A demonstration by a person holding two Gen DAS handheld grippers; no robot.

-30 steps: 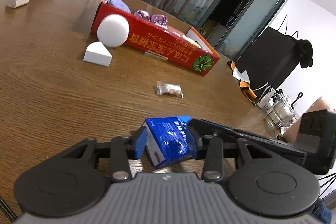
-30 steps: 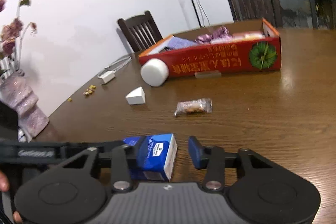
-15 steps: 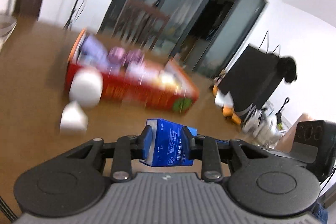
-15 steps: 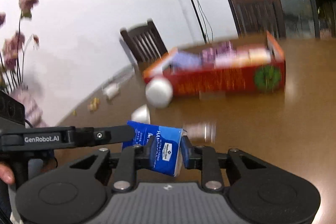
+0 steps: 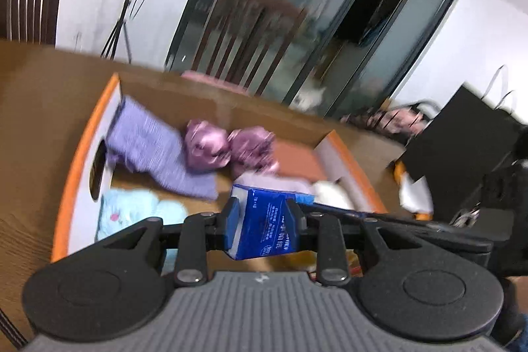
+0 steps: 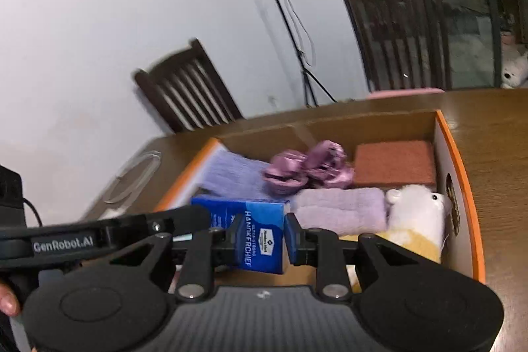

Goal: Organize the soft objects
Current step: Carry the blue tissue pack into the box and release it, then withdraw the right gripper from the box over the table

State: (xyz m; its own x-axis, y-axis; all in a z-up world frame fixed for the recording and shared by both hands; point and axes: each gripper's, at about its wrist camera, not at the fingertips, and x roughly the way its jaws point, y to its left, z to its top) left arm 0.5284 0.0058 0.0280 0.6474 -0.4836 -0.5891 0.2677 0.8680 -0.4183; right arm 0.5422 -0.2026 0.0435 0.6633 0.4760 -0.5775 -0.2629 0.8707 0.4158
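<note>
A blue tissue pack (image 5: 264, 225) is pinched from both ends: my left gripper (image 5: 262, 220) is shut on it, and my right gripper (image 6: 262, 235) is shut on the same pack (image 6: 254, 233). Both hold it above the open orange-rimmed cardboard box (image 6: 462, 174), over its near side. Inside the box lie a lilac cloth (image 5: 148, 147), purple satin scrunchies (image 6: 310, 169), a brown sponge pad (image 6: 394, 164), a pale purple towel (image 6: 343, 211), a white and yellow plush (image 6: 419, 216) and a light blue soft item (image 5: 132, 213).
The box (image 5: 76, 160) sits on a brown wooden table (image 6: 495, 127). Dark wooden chairs (image 6: 188, 94) stand behind it along a white wall. A tripod and glass doors are farther back. A black bag (image 5: 462, 134) is at the right.
Both grippers lifted the blue pack off the table and carried it forward; the right closed on it. The view now looks down into the box; the white ball and wedge are out of sight.
</note>
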